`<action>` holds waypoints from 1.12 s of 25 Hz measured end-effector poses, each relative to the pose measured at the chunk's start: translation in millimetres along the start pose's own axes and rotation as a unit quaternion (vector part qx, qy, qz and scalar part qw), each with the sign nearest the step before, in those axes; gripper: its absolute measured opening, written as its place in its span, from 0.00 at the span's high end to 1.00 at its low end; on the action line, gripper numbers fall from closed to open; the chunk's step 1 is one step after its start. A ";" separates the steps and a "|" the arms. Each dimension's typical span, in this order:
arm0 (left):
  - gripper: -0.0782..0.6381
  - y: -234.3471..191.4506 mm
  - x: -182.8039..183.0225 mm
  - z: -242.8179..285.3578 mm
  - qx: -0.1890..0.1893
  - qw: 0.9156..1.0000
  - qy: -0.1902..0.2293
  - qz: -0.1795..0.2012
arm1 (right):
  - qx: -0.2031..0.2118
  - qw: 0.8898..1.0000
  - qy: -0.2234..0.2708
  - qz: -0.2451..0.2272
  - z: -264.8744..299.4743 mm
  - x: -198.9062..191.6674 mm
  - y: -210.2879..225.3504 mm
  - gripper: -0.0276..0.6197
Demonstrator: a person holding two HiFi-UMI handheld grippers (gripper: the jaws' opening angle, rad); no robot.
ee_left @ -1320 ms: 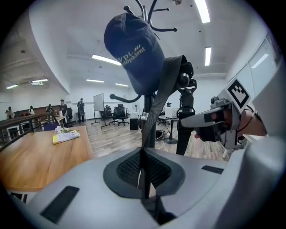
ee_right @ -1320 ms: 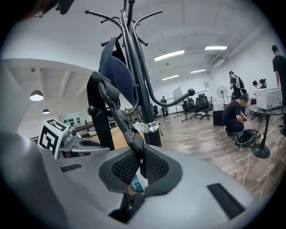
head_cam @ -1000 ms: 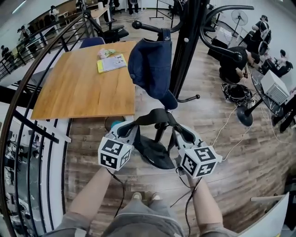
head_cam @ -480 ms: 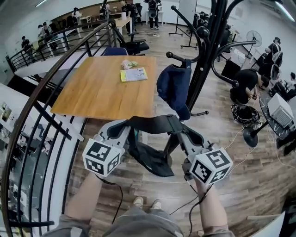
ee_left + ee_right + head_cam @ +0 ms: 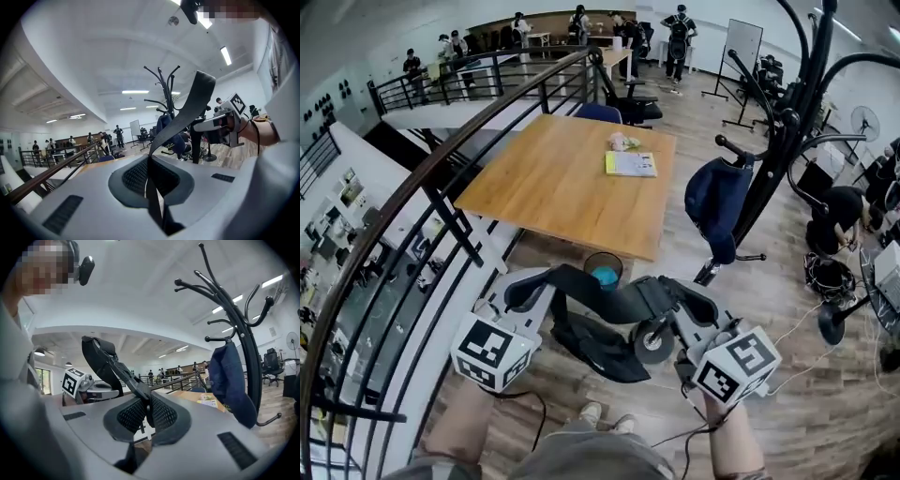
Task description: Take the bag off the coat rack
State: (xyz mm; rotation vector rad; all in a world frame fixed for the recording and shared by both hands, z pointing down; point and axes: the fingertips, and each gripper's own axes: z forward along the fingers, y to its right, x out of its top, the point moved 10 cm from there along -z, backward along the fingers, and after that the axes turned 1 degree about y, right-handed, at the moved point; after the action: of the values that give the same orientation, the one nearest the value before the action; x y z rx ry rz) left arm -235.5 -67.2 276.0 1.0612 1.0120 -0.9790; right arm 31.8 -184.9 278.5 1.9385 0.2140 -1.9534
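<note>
Left gripper (image 5: 523, 291) pinching bag strap (image 5: 602, 302); right gripper (image 5: 672, 300) pinching same strap. Black bag (image 5: 598, 345) hangs between them, apart from coat rack (image 5: 766, 183).

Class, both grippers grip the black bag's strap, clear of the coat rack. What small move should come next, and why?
Probably carry the black bag a little toward the wooden table to set it down. The left gripper and right gripper are shut on its strap, and it hangs free of the coat rack, so the lifting-off looks done.
</note>
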 end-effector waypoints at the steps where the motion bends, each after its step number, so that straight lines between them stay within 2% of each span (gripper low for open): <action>1: 0.87 -0.7 -4.3 -8.7 0.007 1.000 -0.006 -0.002 | 0.010 1.000 -0.005 -0.001 3.4 -3.8 -5.6 0.89; 4: 0.87 -2.1 -22.7 -31.1 0.021 0.999 -0.020 -0.015 | 0.038 0.999 -0.021 0.008 15.7 -19.3 -17.0 0.89; 7: 0.87 -2.9 -45.6 -49.8 0.034 0.998 -0.036 -0.047 | 0.064 0.997 -0.040 0.029 25.9 -41.6 -26.4 0.89; 14: 0.87 2.9 -91.8 -86.2 0.075 0.989 -0.073 -0.107 | 0.102 0.989 -0.077 0.072 51.0 -86.5 -46.5 0.89; 20: 0.87 10.9 -120.6 -99.7 0.090 0.979 -0.100 -0.151 | 0.109 0.986 -0.101 0.076 62.0 -109.2 -53.3 0.89; 28: 0.87 8.5 -124.3 -98.8 0.105 0.976 -0.103 -0.161 | 0.112 0.986 -0.107 0.068 62.5 -108.9 -50.5 0.89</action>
State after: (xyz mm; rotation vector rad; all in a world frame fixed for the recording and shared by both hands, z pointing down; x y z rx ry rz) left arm -273.6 47.0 379.9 0.9578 0.9402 -1.4566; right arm -47.4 -144.3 380.4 1.8007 -0.1985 -2.1496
